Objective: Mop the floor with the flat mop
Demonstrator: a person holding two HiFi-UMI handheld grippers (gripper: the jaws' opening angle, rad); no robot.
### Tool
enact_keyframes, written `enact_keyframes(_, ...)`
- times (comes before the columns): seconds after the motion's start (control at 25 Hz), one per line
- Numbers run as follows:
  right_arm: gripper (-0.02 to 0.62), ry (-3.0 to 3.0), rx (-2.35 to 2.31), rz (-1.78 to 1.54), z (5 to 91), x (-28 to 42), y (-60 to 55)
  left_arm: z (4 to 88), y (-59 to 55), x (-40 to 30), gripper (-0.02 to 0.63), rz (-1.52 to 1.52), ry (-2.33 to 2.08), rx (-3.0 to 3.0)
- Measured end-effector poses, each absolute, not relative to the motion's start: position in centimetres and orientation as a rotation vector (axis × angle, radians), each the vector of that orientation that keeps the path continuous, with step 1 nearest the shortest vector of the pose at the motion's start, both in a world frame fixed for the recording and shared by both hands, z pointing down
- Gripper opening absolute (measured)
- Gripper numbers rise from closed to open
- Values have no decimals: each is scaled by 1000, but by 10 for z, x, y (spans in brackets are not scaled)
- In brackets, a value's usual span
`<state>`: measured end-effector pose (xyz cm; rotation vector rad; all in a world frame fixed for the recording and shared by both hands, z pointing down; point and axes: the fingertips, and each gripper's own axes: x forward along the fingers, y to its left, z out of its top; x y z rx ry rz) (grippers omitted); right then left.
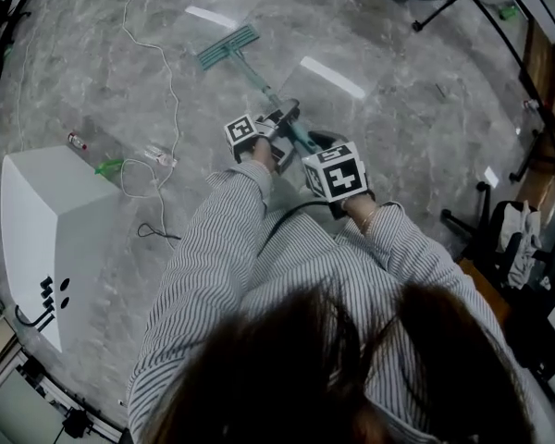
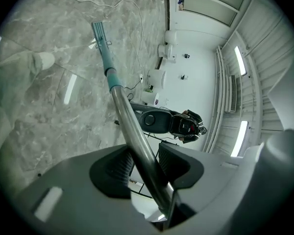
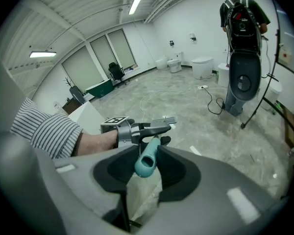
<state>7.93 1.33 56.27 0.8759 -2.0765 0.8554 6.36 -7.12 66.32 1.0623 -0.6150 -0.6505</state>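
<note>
the person holds the flat mop point(image 1: 259, 80) with both claws, out in front of the body. the left claw point(image 2: 144, 164) is closed on the steel pole point(image 2: 130, 126) of the mop; the pole passes at a slant between its two ribbed pads, and both pads press on it. the right claw point(image 3: 148, 166) sits behind the left one, nearer to the person, and is shut on the teal grip point(image 3: 148, 159) at the upper end of the same handle. under this grip, between the jaws, there is a pale crumpled piece; what it is cannot be told.

the mop head point(image 1: 228, 46) lies flat on the grey marble floor point(image 1: 398, 128), well ahead of the left claw, and the pole goes down to it in one straight line, teal in its lower part. in the right gripper view the left claw shows just ahead of the teal grip, with a hand and a striped sleeve point(image 3: 46, 131) to its left.

a thin white cable point(image 1: 171, 81) runs over the floor to the left of the left claw, apart from the mop. a white cabinet point(image 1: 46, 220) stands further left, well away from both claws.
</note>
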Motion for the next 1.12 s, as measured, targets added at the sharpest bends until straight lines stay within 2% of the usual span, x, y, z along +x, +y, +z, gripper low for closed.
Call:
enact_keyframes(0.68, 124, -2044, 877, 964, 512, 205, 162, 616, 93, 200, 146, -506, -385, 995)
enact_keyframes(1.12, 127, -2026, 853, 954, 515, 181, 194, 615, 124, 183, 146, -449, -331, 1003)
